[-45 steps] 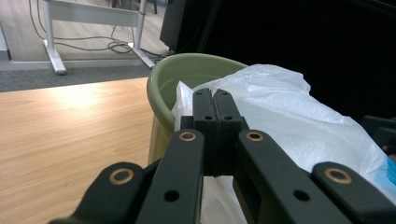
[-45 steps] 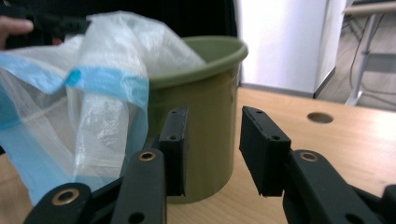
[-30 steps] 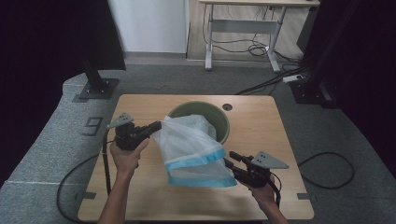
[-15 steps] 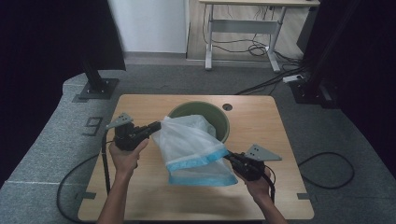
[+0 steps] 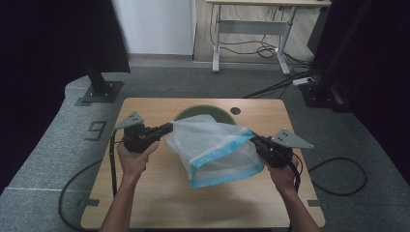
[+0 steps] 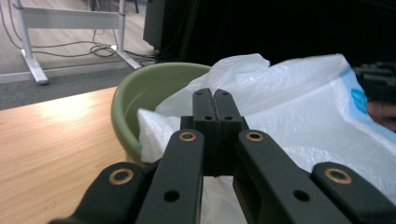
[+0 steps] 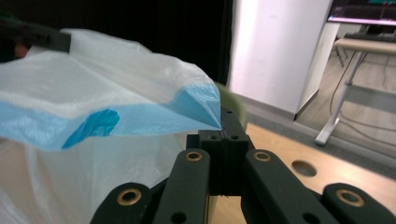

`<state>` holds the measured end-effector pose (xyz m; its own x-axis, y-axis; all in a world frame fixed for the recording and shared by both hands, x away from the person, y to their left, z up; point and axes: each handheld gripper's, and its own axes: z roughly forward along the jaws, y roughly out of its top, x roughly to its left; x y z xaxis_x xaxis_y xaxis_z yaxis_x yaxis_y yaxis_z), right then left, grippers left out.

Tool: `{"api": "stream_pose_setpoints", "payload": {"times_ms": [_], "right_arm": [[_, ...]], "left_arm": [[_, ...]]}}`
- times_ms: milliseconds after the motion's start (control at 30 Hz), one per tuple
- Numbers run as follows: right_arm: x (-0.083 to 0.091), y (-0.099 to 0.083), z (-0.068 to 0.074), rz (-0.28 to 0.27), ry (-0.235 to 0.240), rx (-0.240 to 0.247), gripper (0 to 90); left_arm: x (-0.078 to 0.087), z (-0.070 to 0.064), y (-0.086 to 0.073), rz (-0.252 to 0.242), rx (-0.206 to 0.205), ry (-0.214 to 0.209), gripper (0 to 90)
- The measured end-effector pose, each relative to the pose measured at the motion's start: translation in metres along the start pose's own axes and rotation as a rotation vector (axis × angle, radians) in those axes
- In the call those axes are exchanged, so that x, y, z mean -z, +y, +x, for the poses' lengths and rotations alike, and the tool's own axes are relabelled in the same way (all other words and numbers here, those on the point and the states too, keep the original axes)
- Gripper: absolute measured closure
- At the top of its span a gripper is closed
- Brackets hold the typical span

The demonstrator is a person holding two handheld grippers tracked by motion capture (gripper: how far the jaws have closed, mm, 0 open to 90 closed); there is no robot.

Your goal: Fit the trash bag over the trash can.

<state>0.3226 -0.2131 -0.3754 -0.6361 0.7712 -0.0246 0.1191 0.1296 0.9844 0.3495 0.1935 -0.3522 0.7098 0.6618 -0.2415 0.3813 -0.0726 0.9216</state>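
The bag, clear plastic with a blue-banded mouth, hangs stretched at frame centre, just in front of the green bin. The left gripper is clamped on its pale corner, the right gripper on the blue rim. Pulled further apart, the thin film may tear or slip free; snagging the bin's rim could tip it on the table.

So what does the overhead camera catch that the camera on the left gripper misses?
The high view alone takes in the whole wooden table, both forearms and the right gripper pinching the bag's blue edge. The left gripper view alone shows, close up, the left gripper with jaws pressed together on the white plastic. Both show the plastic bag and the green bowl behind it.
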Motion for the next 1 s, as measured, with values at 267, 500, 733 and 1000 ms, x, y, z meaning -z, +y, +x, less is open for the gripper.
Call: {"api": "stream_pose_setpoints", "payload": {"times_ms": [267, 500, 733, 1000], "right_arm": [[0.000, 0.024, -0.004, -0.058, -0.043, 0.030, 88.7], [-0.014, 0.019, -0.008, -0.046, -0.042, 0.002, 88.7], [-0.022, 0.012, 0.000, -0.010, -0.032, 0.027, 88.7], [-0.024, 0.011, 0.004, 0.005, -0.027, 0.033, 88.7]], "left_arm": [[-0.003, -0.003, 0.009, -0.009, -0.005, 0.008, 90.0], [-0.005, 0.000, 0.007, 0.025, -0.005, 0.018, 89.9], [-0.003, -0.018, 0.011, 0.051, -0.085, 0.024, 59.8], [-0.016, -0.044, 0.014, 0.138, -0.167, -0.002, 39.8]]}}
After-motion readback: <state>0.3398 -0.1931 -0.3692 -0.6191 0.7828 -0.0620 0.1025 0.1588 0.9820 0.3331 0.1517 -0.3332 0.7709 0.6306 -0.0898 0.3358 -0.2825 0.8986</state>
